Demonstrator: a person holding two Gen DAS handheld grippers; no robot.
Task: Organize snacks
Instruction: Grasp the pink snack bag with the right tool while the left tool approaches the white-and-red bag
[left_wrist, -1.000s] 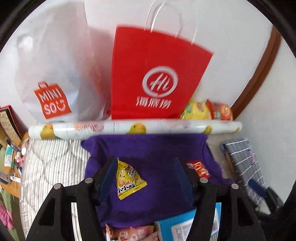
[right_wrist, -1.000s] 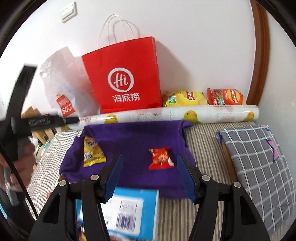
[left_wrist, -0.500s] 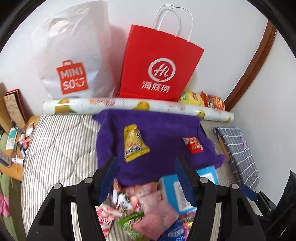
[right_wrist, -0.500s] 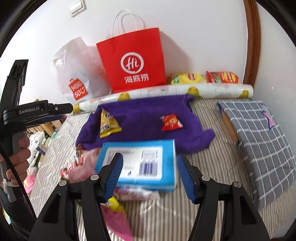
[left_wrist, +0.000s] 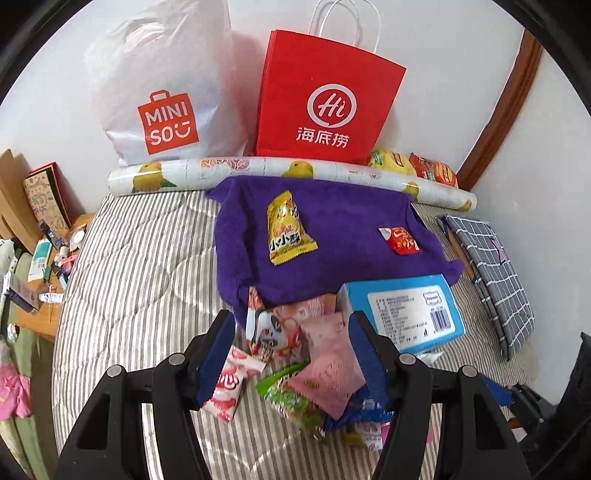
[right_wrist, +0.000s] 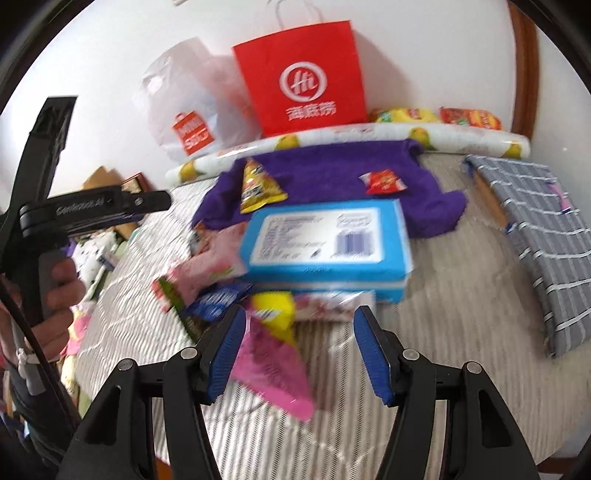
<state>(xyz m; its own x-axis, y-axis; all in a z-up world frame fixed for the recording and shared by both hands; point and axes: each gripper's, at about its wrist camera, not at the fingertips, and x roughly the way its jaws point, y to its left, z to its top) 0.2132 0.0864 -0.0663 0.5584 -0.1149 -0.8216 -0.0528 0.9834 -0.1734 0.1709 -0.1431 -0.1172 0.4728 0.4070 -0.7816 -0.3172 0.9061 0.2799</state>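
A purple cloth lies on the striped bed with a yellow snack packet and a small red packet on it. In front of it is a pile of snack packets and a blue box. My left gripper is open and empty above the pile. My right gripper is open and empty, over a pink packet, near the blue box. The cloth and both packets also show in the right wrist view.
A red paper bag and a white Miniso bag stand against the wall behind a printed roll. Two chip bags lie at the back right. A grey checked cushion lies right. A cluttered table stands left.
Both grippers have pulled back from the purple cloth toward the near side of the bed. The snack pile and blue box now lie under the open fingers.
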